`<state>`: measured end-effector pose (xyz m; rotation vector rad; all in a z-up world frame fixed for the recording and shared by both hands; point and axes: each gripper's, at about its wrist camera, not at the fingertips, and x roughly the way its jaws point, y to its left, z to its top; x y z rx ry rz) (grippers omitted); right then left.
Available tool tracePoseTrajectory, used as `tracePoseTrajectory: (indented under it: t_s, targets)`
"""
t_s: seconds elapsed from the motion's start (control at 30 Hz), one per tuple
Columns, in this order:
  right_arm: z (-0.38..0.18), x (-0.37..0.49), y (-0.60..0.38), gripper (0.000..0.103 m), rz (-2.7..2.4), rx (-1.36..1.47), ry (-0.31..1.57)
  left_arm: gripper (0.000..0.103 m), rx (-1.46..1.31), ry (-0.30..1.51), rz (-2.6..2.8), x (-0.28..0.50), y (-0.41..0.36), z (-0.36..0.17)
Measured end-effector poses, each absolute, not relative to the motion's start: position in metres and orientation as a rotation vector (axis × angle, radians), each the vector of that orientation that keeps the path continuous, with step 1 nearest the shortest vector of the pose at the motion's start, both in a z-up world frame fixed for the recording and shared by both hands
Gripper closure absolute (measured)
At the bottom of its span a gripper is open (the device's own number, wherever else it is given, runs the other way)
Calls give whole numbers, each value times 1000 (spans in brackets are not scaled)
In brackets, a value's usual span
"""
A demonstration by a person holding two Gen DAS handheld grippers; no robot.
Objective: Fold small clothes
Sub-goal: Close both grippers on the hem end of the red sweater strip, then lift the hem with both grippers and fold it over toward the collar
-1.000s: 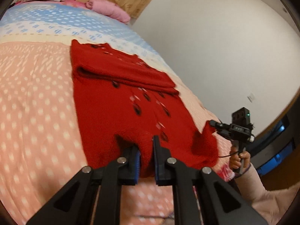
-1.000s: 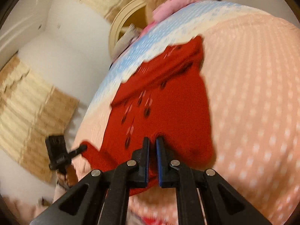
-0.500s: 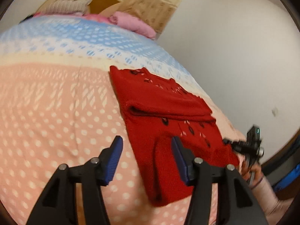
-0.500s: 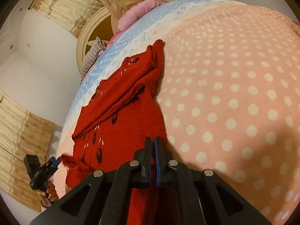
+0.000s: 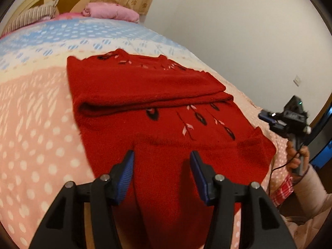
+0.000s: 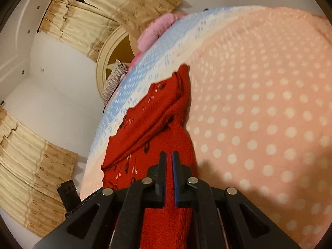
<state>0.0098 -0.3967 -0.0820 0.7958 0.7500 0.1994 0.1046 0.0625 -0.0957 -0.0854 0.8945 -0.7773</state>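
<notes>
A red knit sweater [image 5: 207, 145] with dark leaf patterns lies flat on the bed, one sleeve [image 5: 149, 87] folded across its chest. My left gripper [image 5: 161, 153] hovers open over the sweater's near part, its blue pads wide apart and holding nothing. In the same view, at the garment's right edge, a hand [image 5: 296, 155] holds my right gripper [image 5: 264, 116]. In the right wrist view the right gripper [image 6: 169, 154] is low over the sweater [image 6: 157, 124]. Its jaws are opening, a narrow gap showing red knit between the pads.
The bed cover [image 5: 31, 134] is pink with white dots, turning blue and white toward the headboard. A pink pillow [image 5: 112, 12] and a striped pillow [image 5: 33, 16] lie at the head. A white wall runs along the bed's far side, with beige curtains [image 6: 31, 176] beside it.
A second ago both grippers were shut on the sweater's near hem. The left has let go and opened wide. The right has parted its jaws slightly. The sweater now lies flat.
</notes>
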Motion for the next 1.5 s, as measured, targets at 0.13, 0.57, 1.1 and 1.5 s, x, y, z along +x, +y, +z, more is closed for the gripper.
tracePoseTrajectory:
  t_s: [0.13, 0.57, 1.1, 1.5]
  targets:
    - [-65, -10, -408, 30, 138, 768, 677, 54, -56, 878, -763, 102, 56, -97]
    - [-55, -35, -398, 30, 44, 537, 680, 96, -437, 778, -666, 94, 127, -86]
    - [-54, 4, -363, 30, 170, 498, 765, 96, -375, 863, -667, 93, 115, -104]
    - [-90, 31, -347, 30, 360, 687, 993, 96, -420, 881, -667, 98, 116, -113]
